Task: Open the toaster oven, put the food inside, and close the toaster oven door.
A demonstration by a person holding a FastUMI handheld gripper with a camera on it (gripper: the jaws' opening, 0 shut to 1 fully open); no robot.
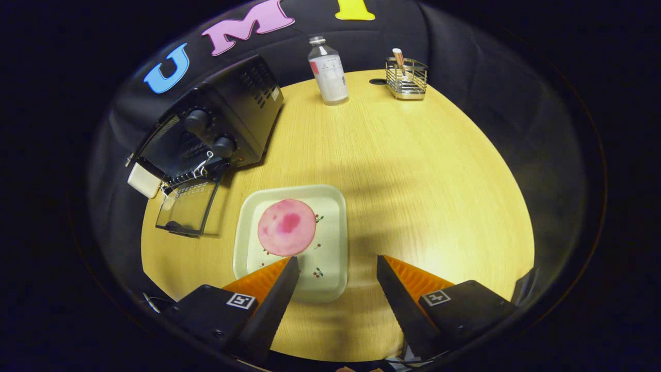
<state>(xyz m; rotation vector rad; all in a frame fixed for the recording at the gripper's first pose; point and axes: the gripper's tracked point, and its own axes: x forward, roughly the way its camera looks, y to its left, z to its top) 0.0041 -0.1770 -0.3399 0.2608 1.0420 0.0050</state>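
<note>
Gripper view is showing the gripper (336, 264) hanging wide open and empty above the plate (330, 243), so I think it should be lowering around the food (286, 227), since the oven (217, 124) door (187, 207) is already lying open.

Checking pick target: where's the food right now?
In the gripper view, the pink round food lies on the square plate, just ahead of the open claw, near the toaster oven's lowered door.
</note>
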